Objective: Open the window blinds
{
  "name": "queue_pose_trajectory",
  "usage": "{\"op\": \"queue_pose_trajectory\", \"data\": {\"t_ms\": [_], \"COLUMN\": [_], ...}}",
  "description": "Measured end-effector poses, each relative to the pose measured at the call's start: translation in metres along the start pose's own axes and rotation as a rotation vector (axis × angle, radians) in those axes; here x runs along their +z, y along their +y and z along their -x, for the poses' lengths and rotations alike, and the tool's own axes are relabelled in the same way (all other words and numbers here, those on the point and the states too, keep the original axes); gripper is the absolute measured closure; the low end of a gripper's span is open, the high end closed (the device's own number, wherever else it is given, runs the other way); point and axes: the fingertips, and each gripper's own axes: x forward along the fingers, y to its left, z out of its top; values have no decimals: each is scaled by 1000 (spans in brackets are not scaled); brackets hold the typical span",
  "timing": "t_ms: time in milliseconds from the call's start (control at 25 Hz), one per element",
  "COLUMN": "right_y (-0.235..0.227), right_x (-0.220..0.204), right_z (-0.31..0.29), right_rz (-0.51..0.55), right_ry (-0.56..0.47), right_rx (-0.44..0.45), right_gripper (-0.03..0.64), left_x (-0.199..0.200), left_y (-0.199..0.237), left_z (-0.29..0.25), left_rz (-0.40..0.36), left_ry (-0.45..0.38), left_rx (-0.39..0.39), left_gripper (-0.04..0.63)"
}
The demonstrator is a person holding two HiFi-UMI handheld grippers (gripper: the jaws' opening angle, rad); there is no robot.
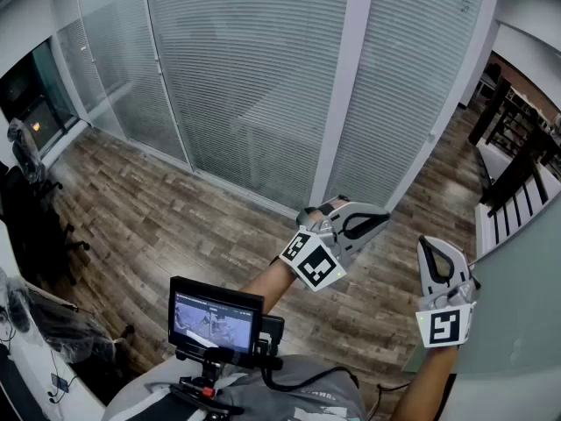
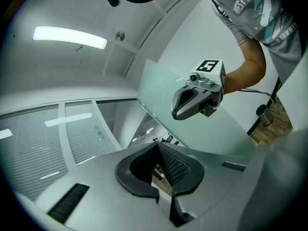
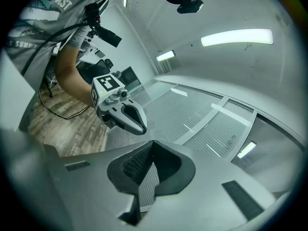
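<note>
Closed white window blinds (image 1: 254, 77) hang behind glass panels straight ahead, with a white post (image 1: 344, 86) between two panels. They also show in the right gripper view as blinds (image 3: 168, 114) and in the left gripper view as blinds (image 2: 29, 143). My left gripper (image 1: 384, 220) is held out level toward the post's foot, shut and empty. To its right, my right gripper (image 1: 430, 243) is raised, shut with nothing in it. Neither touches the blinds. Each gripper camera sees its own closed jaws and the other gripper: right gripper (image 2: 180, 110), left gripper (image 3: 139, 128).
A wood-plank floor (image 1: 175, 226) runs below the blinds. Dark office chairs (image 1: 26, 200) stand at the left. Dark furniture (image 1: 517, 147) sits beyond a pale frosted panel (image 1: 517, 305) at the right. A small screen (image 1: 216, 318) is mounted on the person's chest.
</note>
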Motion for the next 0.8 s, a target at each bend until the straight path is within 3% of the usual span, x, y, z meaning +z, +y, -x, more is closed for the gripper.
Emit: {"op": "queue_pose_trajectory", "data": {"t_ms": [800], "right_y": [14], "right_x": [5], "right_z": [-21], "right_rz": [-54], "right_ry": [14], "right_rx": [-33], "right_gripper": [615], "left_x": [-24], "left_y": [2], "left_z": [20], "left_rz": [34], "left_ry": [-12], "left_rx": [-25], "left_gripper": [592]}}
